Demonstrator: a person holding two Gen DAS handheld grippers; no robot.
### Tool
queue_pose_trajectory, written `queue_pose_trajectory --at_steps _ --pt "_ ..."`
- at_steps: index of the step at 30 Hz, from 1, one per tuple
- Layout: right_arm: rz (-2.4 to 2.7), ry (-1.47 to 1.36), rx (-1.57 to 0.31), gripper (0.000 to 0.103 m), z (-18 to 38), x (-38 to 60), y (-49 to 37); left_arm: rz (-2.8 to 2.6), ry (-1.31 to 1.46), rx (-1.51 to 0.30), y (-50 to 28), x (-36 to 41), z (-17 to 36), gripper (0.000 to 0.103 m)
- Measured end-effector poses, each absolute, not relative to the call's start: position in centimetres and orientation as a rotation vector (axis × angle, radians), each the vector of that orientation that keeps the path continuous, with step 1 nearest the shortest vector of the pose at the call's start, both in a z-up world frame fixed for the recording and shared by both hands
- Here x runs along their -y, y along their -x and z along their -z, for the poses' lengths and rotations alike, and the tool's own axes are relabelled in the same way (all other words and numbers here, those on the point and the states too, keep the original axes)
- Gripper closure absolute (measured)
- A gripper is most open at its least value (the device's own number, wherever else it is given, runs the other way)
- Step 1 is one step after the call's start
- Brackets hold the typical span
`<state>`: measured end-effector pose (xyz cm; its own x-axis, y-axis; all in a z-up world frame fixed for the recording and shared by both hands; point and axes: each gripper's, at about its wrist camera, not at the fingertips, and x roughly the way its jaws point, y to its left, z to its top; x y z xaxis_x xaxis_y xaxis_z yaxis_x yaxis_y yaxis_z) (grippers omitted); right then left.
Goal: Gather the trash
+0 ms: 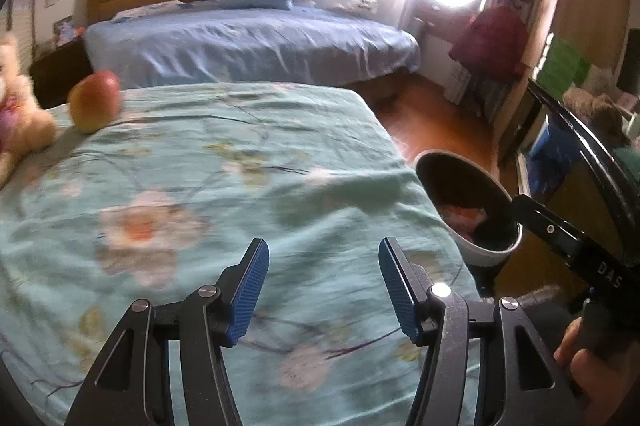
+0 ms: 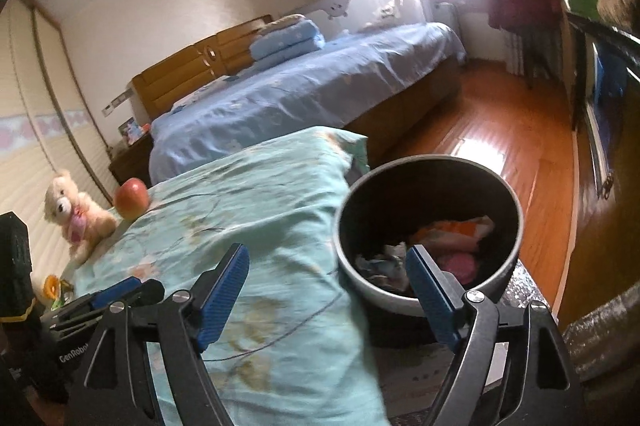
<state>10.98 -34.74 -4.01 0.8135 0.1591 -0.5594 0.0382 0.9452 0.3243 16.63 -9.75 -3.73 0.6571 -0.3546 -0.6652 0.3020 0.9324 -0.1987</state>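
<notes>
- The bin (image 2: 428, 226) is sitting at the right centre of the right wrist view, just beside the edge of the floral bedspread (image 2: 256, 210); it is already holding crumpled paper and orange and pink scraps (image 2: 448, 238).
- The right gripper (image 2: 326, 294) is hanging near the bin's rim with its fingers spread wide and nothing between them.
- The left gripper (image 1: 324, 290) is hovering over the bedspread at the bottom of its own view, fingers likewise wide apart and gripping nothing.
- I am judging this as the gap between one drop-off and the next pick: no loose trash is showing on the visible bedspread (both views are blurring somewhat, so small scraps could be escaping notice).
- The next move is probably calling for a search of the bed, then a reach toward whatever is found.
- An apple (image 1: 95, 101) and a teddy bear (image 1: 16, 106) are lying at the left edge of the frame, touching or nearly so; whether the apple is counting as trash I cannot tell.
- A small yellow-orange thing (image 2: 51, 284) is peeking out at the lower left of the right view, too small to identify.
- Nothing is blocking the way across the bedspread; the blue bed (image 1: 248, 42) is standing behind it in the upper centre.
</notes>
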Motion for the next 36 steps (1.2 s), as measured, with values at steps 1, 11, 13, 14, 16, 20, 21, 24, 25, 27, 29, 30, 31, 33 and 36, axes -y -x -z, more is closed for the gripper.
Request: queue_pose_trajectory --at_steps 1,11,13,14,16,20,21,24,25,27,29,30,31,33,36 --pt "-0.071 -0.325 -0.613 0.021 3.7 34.4 -10.9 0.364 0.077 -0.757 -16.2 9.2 3.4 0.046" --pt "-0.085 -0.239 -0.466 0.0 -1.4 31.6 -8.3 0.254 0.084 -0.575 -10.9 5.8 -1.1 0.013" --pt "-0.078 -0.217 -0.452 0.0 -1.4 31.1 -8.1 0.215 0.072 -0.529 -9.7 5.5 -1.2 0.009" --pt "-0.07 -0.2 -0.441 0.0 -1.2 30.8 -8.0 0.198 0.061 -0.516 -9.1 5.4 -1.1 0.008" --pt "-0.065 -0.185 -0.426 0.0 -0.7 30.3 -7.7 0.162 0.039 -0.486 -8.1 5.5 -0.8 0.006" --pt "-0.068 -0.171 -0.404 0.0 0.3 29.7 -7.4 0.111 -0.016 -0.426 -6.4 6.3 -0.2 0.005" --pt "-0.067 -0.164 -0.405 0.0 0.6 29.5 -7.5 0.098 -0.028 -0.413 -6.2 6.5 -0.1 0.004" --pt "-0.075 -0.153 -0.412 0.0 1.0 29.2 -7.5 0.084 -0.04 -0.389 -5.6 7.0 0.0 0.001" --pt "-0.079 -0.153 -0.411 0.0 1.0 29.1 -7.5 0.082 -0.038 -0.387 -5.6 7.1 0.1 0.001" --pt "-0.087 -0.155 -0.412 0.0 1.0 29.0 -7.5 0.083 -0.031 -0.395 -5.7 7.3 0.2 0.001" --pt "-0.093 -0.156 -0.411 0.0 0.9 29.0 -7.4 0.083 -0.026 -0.399 -6.1 7.2 0.3 0.001" --pt "-0.093 -0.155 -0.408 0.0 0.8 28.9 -7.3 0.084 -0.025 -0.398 -6.1 7.1 0.2 0.001" --pt "-0.094 -0.155 -0.405 0.0 0.7 28.9 -7.2 0.083 -0.027 -0.397 -6.1 7.1 0.2 0.001" --pt "-0.095 -0.154 -0.404 0.0 0.6 28.8 -7.2 0.085 -0.027 -0.398 -6.1 7.1 0.1 0.001" --pt "-0.095 -0.155 -0.403 0.0 0.5 28.8 -7.1 0.081 -0.028 -0.396 -6.0 7.2 0.0 0.001"
